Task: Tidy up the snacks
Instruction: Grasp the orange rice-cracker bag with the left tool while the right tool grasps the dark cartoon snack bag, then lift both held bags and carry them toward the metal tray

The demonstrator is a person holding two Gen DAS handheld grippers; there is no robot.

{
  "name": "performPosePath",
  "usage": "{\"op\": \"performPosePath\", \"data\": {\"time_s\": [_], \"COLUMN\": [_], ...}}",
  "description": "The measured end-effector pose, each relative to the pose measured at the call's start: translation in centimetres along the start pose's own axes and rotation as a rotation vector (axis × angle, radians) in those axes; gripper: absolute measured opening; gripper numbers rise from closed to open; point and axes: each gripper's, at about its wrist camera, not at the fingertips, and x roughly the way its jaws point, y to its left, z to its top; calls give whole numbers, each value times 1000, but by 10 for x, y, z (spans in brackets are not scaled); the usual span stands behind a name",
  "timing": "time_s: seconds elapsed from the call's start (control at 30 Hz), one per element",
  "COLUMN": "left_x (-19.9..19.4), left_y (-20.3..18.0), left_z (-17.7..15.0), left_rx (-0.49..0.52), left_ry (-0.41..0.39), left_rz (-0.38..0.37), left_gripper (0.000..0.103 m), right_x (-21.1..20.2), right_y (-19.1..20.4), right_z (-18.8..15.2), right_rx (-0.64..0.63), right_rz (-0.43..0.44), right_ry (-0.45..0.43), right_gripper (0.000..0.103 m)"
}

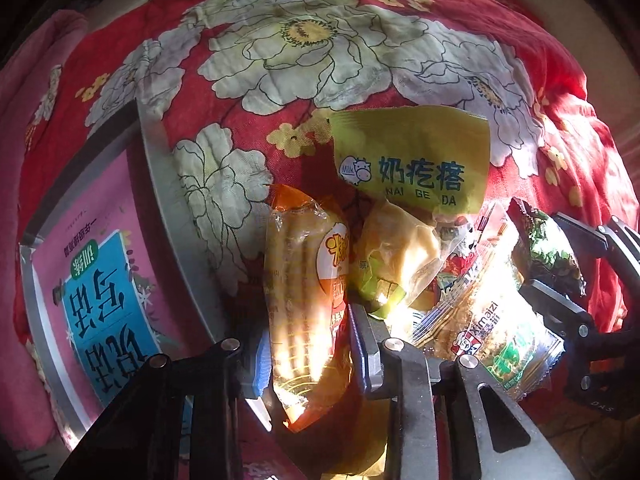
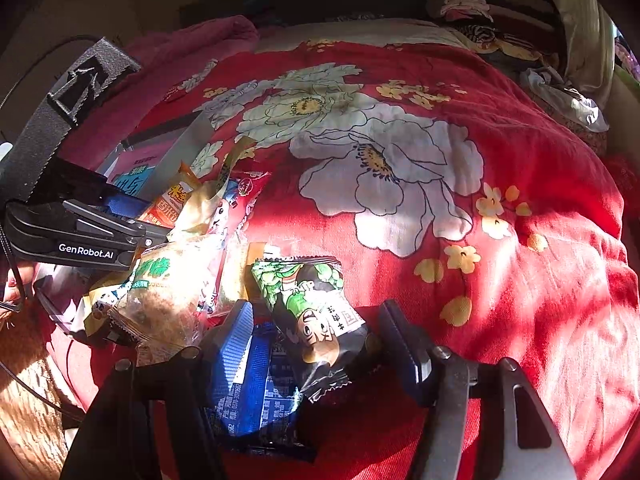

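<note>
On the red floral bedspread (image 1: 304, 40) the snacks lie in a loose pile near its front edge, beside a pink box (image 1: 96, 280) with a silver rim. The left gripper (image 1: 310, 344) points straight down, its jaws narrowed on an orange corn pack (image 1: 300, 292), the pads against its sides. Next to it lie a yellow-green milk packet (image 1: 412, 156) and a clear cracker pack (image 1: 492, 316). The right gripper (image 2: 316, 344) stands about half open around a green-and-black packet (image 2: 316, 312) over a blue one (image 2: 256, 384); I cannot tell whether its pads touch
</note>
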Motion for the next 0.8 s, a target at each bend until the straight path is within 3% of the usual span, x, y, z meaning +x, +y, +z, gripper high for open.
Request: {"op": "performPosePath", "data": {"time_s": [0.17,0.53,0.8], "left_x": [-2,-37,-70], "left_y": [6,35,35], "left_z": [-5,-32,-49], "left_rx": [-42,-171,-185], "left_ry": [-35,-149,-200], "left_rz": [-59,-190,-241], "left_gripper": [22,22,22], "right_x": [-1,-13,-9], "right_y": [-3,-10,-12], "right_z": [-1,1,1], "right_rx": [19,64,68], "right_rz": [70,93,93], "right_ry": [-2,-47,-44], "right_gripper": [43,34,33]}}
